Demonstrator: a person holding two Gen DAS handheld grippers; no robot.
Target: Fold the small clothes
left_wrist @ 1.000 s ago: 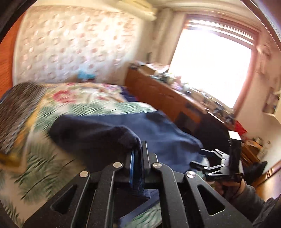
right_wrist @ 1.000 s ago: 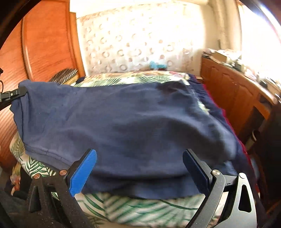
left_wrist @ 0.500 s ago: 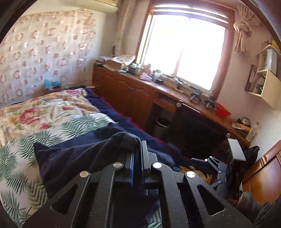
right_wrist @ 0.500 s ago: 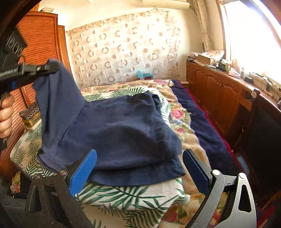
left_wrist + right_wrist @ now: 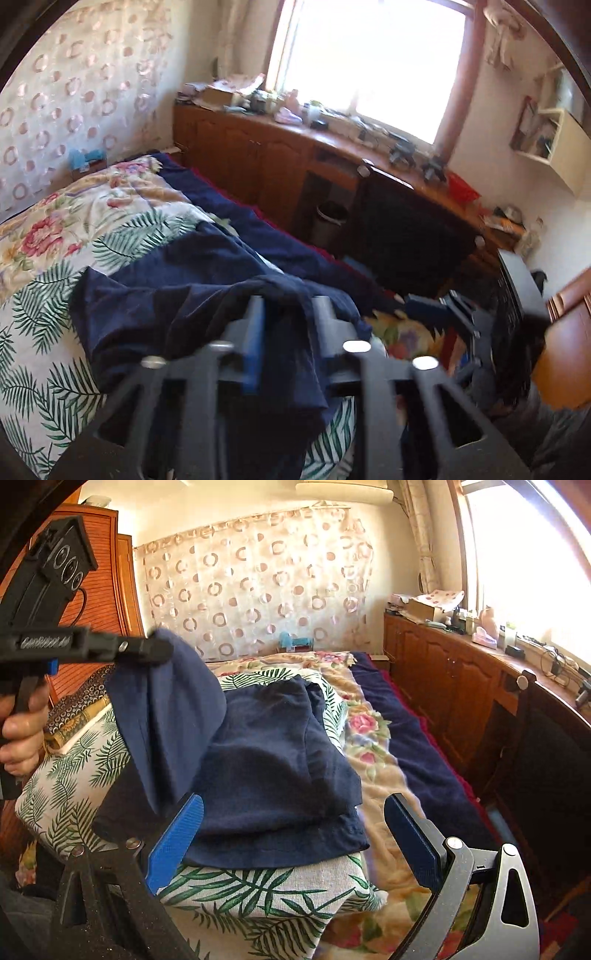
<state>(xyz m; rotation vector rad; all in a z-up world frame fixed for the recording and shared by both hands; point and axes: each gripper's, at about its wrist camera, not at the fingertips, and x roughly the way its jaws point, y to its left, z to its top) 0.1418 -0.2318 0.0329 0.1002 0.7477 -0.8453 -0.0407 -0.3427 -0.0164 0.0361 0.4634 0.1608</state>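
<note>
Navy garment (image 5: pixel 273 760) lies half-folded on the leaf-print cushion (image 5: pixel 258 893); my left gripper (image 5: pixel 288 325) has just been opening, cloth draped loose between its jaws. Right gripper (image 5: pixel 291 834) gapes empty. Fold's landing.

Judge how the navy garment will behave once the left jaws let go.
Likely floppy: the navy garment hangs limp from the left gripper, whose jaws have just been opening around it. It probably drops and bunches. It looks light, so a push on the fern-print cover would likely wrinkle it.
</note>
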